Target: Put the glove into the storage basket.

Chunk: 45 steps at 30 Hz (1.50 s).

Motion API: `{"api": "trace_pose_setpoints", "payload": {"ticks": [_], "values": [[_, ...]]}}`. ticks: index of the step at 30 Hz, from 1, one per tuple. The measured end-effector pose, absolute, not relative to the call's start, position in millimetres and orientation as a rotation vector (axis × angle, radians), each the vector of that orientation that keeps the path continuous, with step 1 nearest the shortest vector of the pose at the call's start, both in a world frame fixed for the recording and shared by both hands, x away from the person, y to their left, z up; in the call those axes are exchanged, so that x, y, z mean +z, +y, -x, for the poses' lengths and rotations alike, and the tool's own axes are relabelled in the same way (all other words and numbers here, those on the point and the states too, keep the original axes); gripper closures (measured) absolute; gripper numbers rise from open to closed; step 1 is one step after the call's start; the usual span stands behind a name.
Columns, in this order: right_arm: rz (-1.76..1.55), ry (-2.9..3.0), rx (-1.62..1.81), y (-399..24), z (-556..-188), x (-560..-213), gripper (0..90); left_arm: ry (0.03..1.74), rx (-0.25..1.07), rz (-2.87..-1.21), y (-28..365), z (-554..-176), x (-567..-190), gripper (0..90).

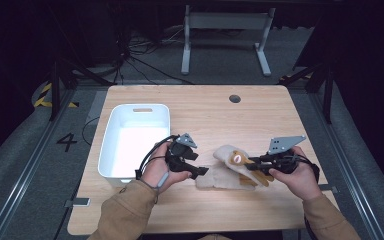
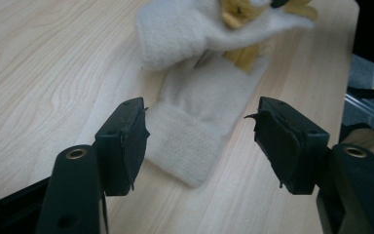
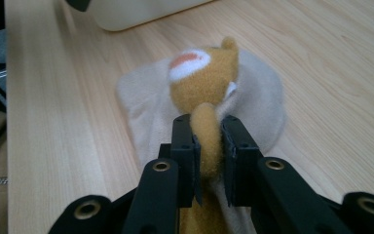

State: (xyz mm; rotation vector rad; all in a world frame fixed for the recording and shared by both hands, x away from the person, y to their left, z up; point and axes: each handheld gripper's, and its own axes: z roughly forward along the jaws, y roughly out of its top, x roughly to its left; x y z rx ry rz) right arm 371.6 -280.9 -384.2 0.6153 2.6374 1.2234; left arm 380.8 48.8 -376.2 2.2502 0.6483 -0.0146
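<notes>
High view: right gripper clamps the tan-and-cream sock at four o'clock; left gripper, jaws apart, straddles another sock's cuff.

A wooden table carries a white bin and socks.

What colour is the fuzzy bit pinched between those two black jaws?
Mustard yellow-brown: the fuzzy bit belongs to a cream sock, clearest in the right gripper view.

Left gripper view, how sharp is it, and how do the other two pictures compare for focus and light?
Left gripper view: the jaws and near sock cuff are fairly sharp, the far socks blurred. Right gripper view: soft throughout, the white bin washed out. High view: table evenly lit, surroundings dark, bin interior glaring.
</notes>
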Motion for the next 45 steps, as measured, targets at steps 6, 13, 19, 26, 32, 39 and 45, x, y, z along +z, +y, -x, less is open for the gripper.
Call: {"api": "trace_pose_setpoints", "payload": {"ticks": [6, 13, 19, 26, 32, 39, 45], "values": [[-0.49, 2.711, 1.194, -271.7, -366.3, -388.0, 78.2, 0.651, -0.028, -2.313, 49.7, -382.0, -379.1, 41.6], [-0.433, 2.806, 1.134, -263.0, -367.2, -402.9, 76.8, 0.688, -0.078, -2.357, 45.7, -382.3, -384.7, 43.1], [-0.427, 2.856, 1.078, -263.6, -370.5, -414.5, 74.7, 0.696, -0.081, -2.391, 40.6, -382.4, -391.9, 43.2], [-0.448, 2.865, 0.997, -262.6, -367.5, -425.0, 52.3, 0.684, -0.066, -2.419, 31.7, -383.6, -395.9, 42.8], [-0.48, 2.798, 0.982, -269.6, -359.6, -414.4, 47.1, 0.659, -0.053, -2.435, 23.6, -387.5, -398.3, 41.5], [-0.656, 2.742, 0.929, -290.6, -354.0, -411.7, 50.0, 0.609, -0.053, -2.462, 12.3, -393.0, -403.6, 41.3], [-0.786, 2.779, 0.854, -299.7, -350.5, -417.0, 58.7, 0.593, -0.065, -2.481, 6.6, -395.1, -406.1, 43.1]]}}
